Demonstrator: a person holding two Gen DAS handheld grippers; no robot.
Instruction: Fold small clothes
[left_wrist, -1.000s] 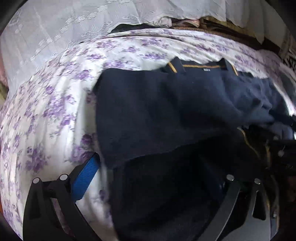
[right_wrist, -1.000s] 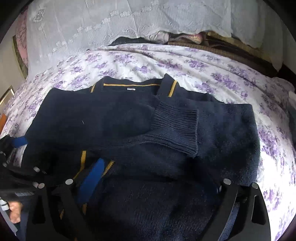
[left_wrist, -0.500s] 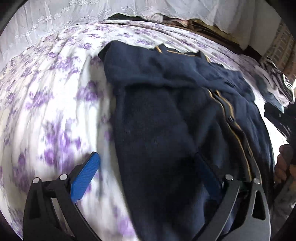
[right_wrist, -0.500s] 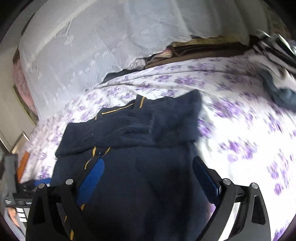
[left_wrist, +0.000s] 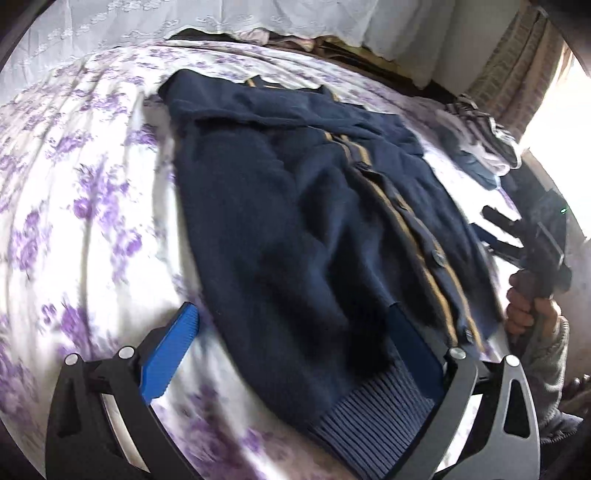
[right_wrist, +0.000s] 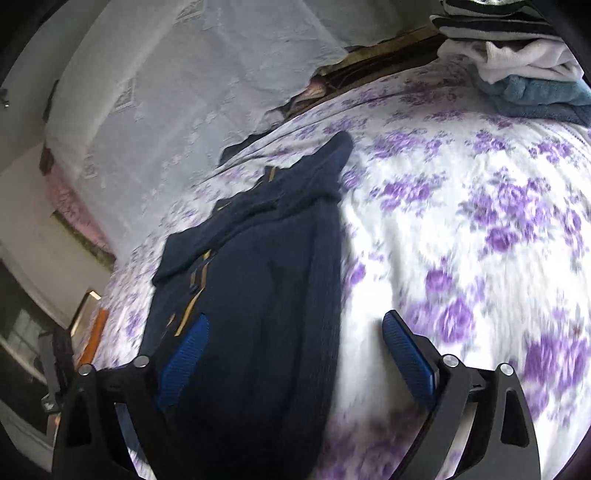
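The cardigan lies flat on the flowered bedspread, a dark navy knit with a mustard-striped button band running down its length. Its long axis runs from the collar at the far end to the ribbed hem at the near end, and that near hem is what the next fold seems to turn on. Seen from the left wrist, the left gripper stands with its fingers wide apart, straddling the near left part of the garment: one blue pad is over bare bedspread just off the cardigan's left edge, the other over the knit near the hem, and nothing is pinched between them. Seen from the right wrist, the right gripper straddles the opposite long edge, one pad over the knit and the other over the bedspread; its jaws are closing a little, with cloth lying beneath them but not pressed by the pads. Both hands are about equally near the hem, one at each near corner, so a lift of the hem toward the collar looks likely. A stack of folded laundry sits well apart at the far right corner.
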